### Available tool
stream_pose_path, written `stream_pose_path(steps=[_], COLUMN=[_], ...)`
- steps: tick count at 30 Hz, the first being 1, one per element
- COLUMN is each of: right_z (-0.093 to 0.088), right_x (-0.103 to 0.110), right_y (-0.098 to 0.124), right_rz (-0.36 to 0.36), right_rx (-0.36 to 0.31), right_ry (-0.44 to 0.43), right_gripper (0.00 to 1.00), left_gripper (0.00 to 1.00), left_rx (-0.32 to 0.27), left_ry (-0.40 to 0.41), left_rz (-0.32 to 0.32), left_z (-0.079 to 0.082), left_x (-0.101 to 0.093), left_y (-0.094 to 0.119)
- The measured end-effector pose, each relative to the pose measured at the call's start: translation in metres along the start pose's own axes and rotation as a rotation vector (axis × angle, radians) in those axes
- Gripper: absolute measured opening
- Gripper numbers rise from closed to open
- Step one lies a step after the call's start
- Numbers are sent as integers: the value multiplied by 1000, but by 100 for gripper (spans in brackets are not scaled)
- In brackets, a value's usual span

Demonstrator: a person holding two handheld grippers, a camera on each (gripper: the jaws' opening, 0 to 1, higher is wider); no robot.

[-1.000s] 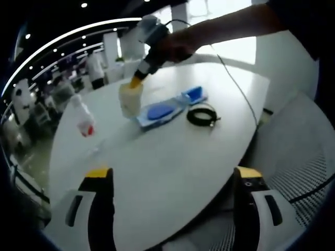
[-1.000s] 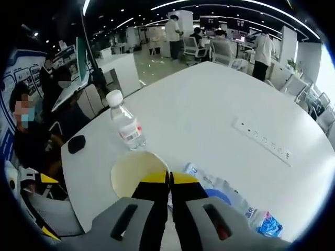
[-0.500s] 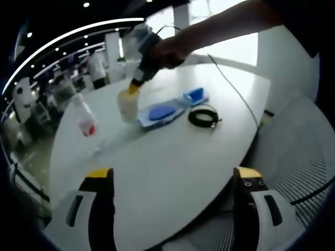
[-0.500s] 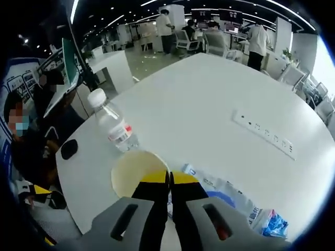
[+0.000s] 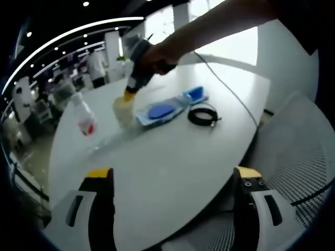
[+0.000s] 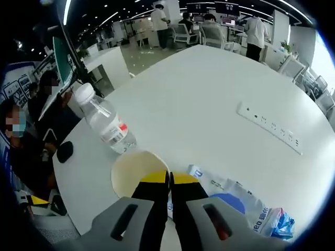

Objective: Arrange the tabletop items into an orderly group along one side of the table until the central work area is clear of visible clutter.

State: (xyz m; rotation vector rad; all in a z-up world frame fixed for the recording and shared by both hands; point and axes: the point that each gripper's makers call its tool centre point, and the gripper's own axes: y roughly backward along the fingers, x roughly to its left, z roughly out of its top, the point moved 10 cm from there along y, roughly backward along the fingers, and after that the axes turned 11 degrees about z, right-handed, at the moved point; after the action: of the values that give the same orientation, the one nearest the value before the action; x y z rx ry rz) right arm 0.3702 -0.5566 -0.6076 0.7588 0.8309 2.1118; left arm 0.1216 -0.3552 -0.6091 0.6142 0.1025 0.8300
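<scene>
Paper cup (image 6: 137,170) rim pinched in right gripper (image 6: 168,180) beside water bottle (image 6: 103,121).

Smooth matt white table (image 6: 209,89), clear glossy plastic bottle (image 6: 104,123), matt paper cup (image 6: 137,175), shiny plastic packet (image 6: 246,206).

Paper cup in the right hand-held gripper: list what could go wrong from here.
1. The right hand-held gripper pinches only the paper cup's rim, so the cup may crumple or slip.
2. The water bottle stands close beside the cup; a nudge could topple it.
3. The plastic packet could get dragged along.
</scene>
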Motion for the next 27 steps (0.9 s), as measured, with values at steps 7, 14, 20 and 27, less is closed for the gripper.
stream_pose_path(steps=[7,14,20,27], right_z=[-3,-4,-5,-6], right_x=[-2,-6,-6,-7], right_y=[-13,-19,-23,-24], right_rz=[-3,-5,-14,-13], right_rx=[30,36,38,41], right_ry=[-6,-92,-131,-153], right_gripper=[0,0,0,1], left_gripper=[91,91,91,91], left_rx=[0,3,10,11], left_ry=[-3,22,11,25], left_rz=[-7,-16,-22,-23], left_z=[1,0,0,-1], left_x=[-2,-3,-4,-4], left_y=[0,-1,-2,-2])
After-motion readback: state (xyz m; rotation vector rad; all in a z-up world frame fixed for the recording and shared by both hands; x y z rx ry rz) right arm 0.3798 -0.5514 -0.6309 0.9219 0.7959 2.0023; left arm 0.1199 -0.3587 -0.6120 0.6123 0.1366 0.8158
